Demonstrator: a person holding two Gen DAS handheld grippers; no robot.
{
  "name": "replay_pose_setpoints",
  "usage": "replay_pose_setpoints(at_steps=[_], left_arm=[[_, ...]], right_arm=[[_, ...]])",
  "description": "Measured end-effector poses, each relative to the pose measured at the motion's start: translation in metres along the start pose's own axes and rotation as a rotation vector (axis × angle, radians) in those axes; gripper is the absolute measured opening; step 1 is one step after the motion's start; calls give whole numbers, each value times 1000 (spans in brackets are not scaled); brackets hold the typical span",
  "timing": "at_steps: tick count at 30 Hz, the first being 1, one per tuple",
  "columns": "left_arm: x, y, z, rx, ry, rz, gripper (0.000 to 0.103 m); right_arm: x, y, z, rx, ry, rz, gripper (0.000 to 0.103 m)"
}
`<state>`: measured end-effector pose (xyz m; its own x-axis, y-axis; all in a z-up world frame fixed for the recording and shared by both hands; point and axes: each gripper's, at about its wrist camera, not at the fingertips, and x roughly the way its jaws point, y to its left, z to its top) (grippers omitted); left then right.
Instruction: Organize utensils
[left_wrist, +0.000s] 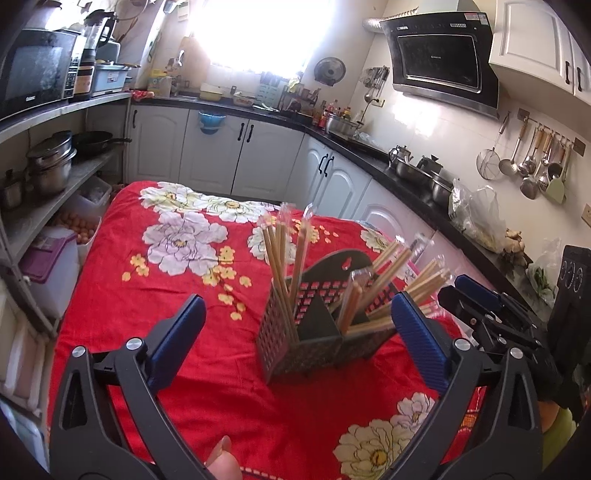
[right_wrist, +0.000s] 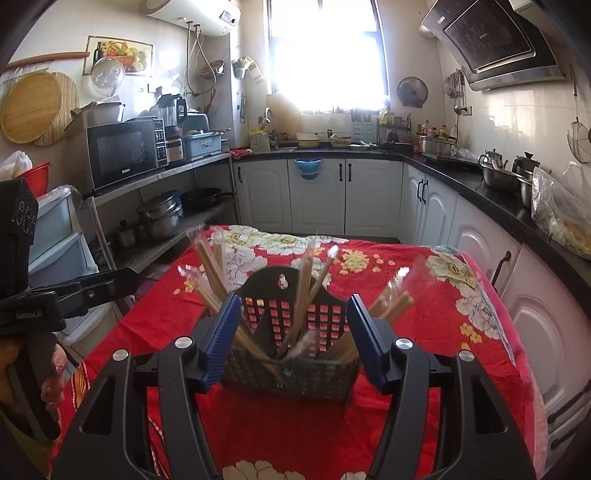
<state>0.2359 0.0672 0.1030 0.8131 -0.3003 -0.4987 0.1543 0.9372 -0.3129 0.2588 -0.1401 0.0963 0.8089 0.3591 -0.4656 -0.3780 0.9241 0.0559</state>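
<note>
A dark perforated utensil holder (left_wrist: 295, 343) stands on the red floral tablecloth (left_wrist: 155, 295). Several wrapped wooden chopsticks (left_wrist: 280, 251) stick up from its compartments. My left gripper (left_wrist: 299, 332) is open and empty, its blue pads on either side of the holder, nearer the camera. In the right wrist view the same holder (right_wrist: 291, 369) with chopsticks (right_wrist: 306, 284) sits just beyond my right gripper (right_wrist: 293, 328), which is open and empty. The right gripper also shows in the left wrist view (left_wrist: 476, 299) at the holder's right.
White cabinets (right_wrist: 317, 195) and a black counter (right_wrist: 480, 184) with pots run behind and to the right of the table. A shelf (right_wrist: 166, 173) with a microwave and pans stands at the left. Hanging ladles (left_wrist: 532, 162) are on the right wall.
</note>
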Motion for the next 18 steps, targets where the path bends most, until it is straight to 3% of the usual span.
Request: replay_pose_setpoints(at_steps=[13, 18], left_arm=[[-8, -10, -41, -4, 49, 22, 93], [-10, -16, -60, 3, 63, 72, 93]], right_arm=[[-22, -7, -42, 32, 33, -22, 76], [-27, -10, -61, 39, 60, -36, 81]])
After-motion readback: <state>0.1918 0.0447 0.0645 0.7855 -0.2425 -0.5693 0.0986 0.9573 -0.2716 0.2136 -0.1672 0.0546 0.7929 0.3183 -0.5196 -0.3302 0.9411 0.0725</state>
